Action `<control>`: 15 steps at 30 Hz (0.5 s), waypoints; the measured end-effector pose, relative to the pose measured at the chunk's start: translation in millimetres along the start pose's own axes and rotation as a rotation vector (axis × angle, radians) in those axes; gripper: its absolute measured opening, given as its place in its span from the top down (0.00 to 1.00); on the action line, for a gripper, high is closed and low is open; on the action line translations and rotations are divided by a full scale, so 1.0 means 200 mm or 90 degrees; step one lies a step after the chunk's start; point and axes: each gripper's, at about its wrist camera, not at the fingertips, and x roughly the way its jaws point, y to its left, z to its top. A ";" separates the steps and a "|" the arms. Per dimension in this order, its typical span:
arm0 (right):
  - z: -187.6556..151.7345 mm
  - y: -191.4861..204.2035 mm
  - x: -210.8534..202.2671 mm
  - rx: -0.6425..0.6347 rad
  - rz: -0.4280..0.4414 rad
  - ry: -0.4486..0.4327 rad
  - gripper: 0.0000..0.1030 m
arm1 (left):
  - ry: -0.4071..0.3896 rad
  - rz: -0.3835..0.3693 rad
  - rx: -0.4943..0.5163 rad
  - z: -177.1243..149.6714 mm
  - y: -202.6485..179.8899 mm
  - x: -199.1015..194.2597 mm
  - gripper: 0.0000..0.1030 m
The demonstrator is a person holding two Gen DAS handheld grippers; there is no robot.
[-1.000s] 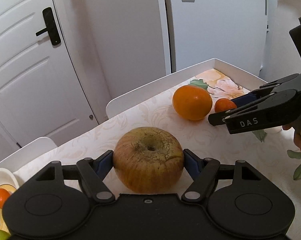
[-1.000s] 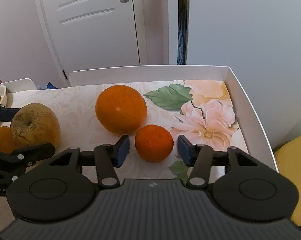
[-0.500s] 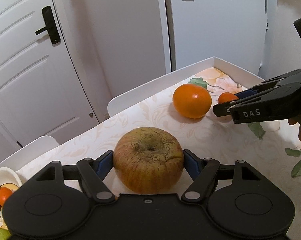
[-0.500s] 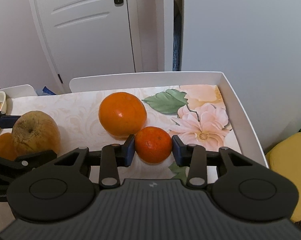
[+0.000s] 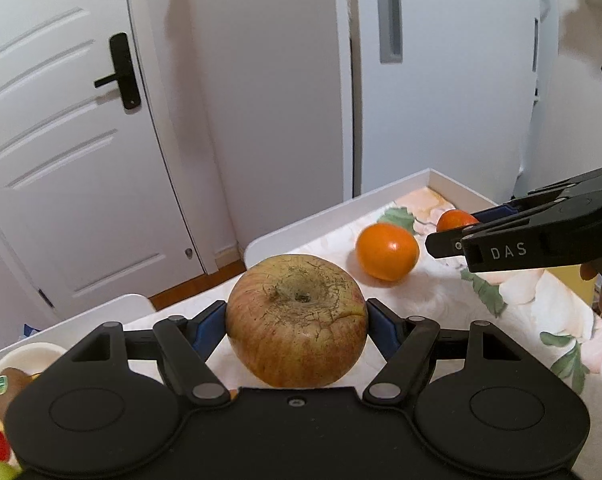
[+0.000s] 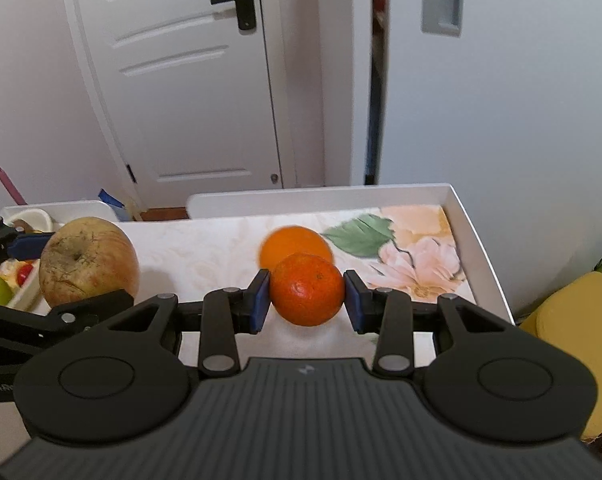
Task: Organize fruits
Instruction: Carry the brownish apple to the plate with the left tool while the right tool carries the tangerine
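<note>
Clamping a wrinkly russet apple (image 5: 297, 320) in the left hand-held gripper (image 5: 297, 324), right hand-held gripper (image 6: 307, 294) pinching a small orange tangerine (image 6: 307, 294), both up off the floral-top bench (image 6: 205, 248), bigger round orange (image 5: 387, 252) sitting on it.

Apple (image 5: 297, 320): large, russeted, red-yellow, stem pit facing up, clamped between the left gripper's (image 5: 296, 326) blue pads. Mandarin (image 6: 307, 289): small, deep orange, clamped between the right gripper's (image 6: 307, 300) pads. Orange (image 5: 387, 251): larger, resting on the floral tabletop just behind the mandarin.
</note>
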 end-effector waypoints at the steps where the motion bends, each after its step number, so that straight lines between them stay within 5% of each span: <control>1: 0.01 0.02 -0.02 -0.001 0.003 -0.002 0.48 | -0.004 0.002 -0.004 0.00 0.01 -0.03 0.25; 15: 0.09 0.50 -0.13 -0.052 0.073 0.001 0.48 | -0.026 0.055 -0.082 -0.09 0.33 -0.37 0.25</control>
